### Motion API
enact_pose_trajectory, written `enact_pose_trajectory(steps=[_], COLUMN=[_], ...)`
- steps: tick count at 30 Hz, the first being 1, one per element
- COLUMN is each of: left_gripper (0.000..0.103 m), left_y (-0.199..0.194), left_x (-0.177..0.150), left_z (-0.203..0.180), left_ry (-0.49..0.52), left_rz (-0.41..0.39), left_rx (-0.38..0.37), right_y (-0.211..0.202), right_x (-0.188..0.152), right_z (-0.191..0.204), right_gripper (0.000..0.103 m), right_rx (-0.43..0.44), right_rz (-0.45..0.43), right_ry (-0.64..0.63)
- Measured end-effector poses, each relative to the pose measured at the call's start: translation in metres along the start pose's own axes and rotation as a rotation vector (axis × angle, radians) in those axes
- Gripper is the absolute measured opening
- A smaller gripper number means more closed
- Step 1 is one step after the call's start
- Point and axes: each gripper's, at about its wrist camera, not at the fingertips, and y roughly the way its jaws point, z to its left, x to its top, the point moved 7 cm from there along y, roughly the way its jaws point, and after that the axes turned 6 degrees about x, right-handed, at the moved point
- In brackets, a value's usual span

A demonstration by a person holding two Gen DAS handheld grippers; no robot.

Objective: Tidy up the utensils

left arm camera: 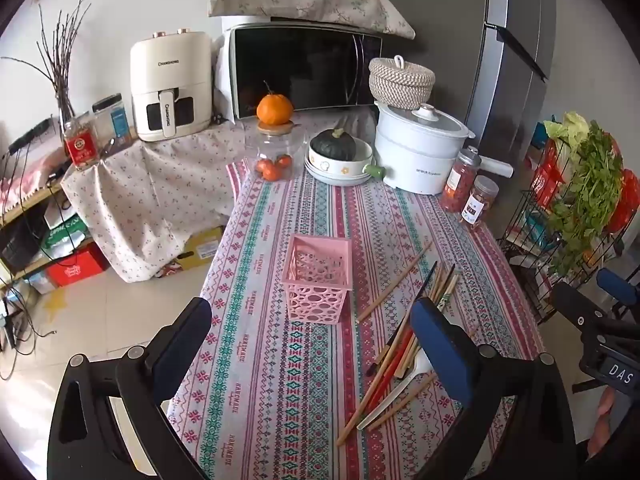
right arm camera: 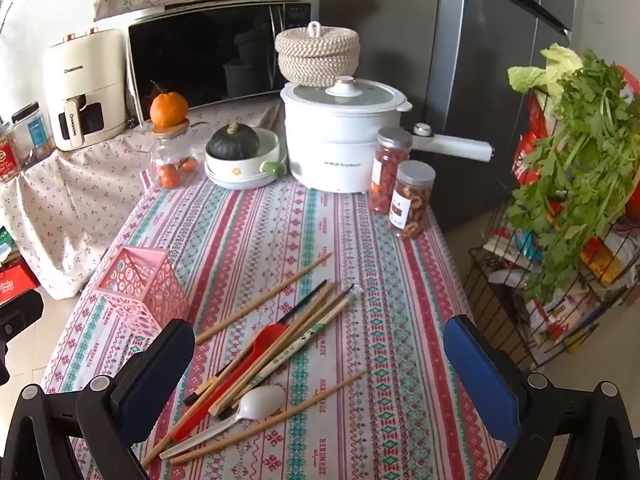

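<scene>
A pink perforated utensil holder [left arm camera: 318, 278] stands upright and empty on the patterned tablecloth; it also shows in the right wrist view [right arm camera: 142, 292]. A loose pile of utensils lies to its right: several wooden chopsticks [right arm camera: 264, 300], a red spoon [right arm camera: 240, 368], a white spoon [right arm camera: 256, 400] and dark-tipped sticks. The pile shows in the left wrist view [left arm camera: 400, 344]. My left gripper [left arm camera: 312, 344] is open and empty, hovering in front of the holder. My right gripper [right arm camera: 320, 356] is open and empty, hovering above the pile.
At the table's far end stand a glass jar with tomatoes [left arm camera: 276, 152], a bowl with a dark squash [left arm camera: 336, 156], a white electric pot [left arm camera: 420, 148] and two snack jars [left arm camera: 468, 188]. A wire rack with greens [right arm camera: 568, 184] stands off the right edge. The floor lies to the left.
</scene>
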Motion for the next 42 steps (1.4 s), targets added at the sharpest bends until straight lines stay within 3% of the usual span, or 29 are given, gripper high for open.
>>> enact_pose_trajectory(steps=[42], left_gripper=[0.101], left_y=[0.011], left_x=[-0.010], left_z=[-0.001], left_ry=[-0.009], left_rz=[0.036], left_rx=[-0.004], right_y=[-0.005], right_x=[0.003], right_z=[0.000], right_gripper=[0.102], right_rx=[0.002], right_rz=[-0.022], right_ry=[0.015])
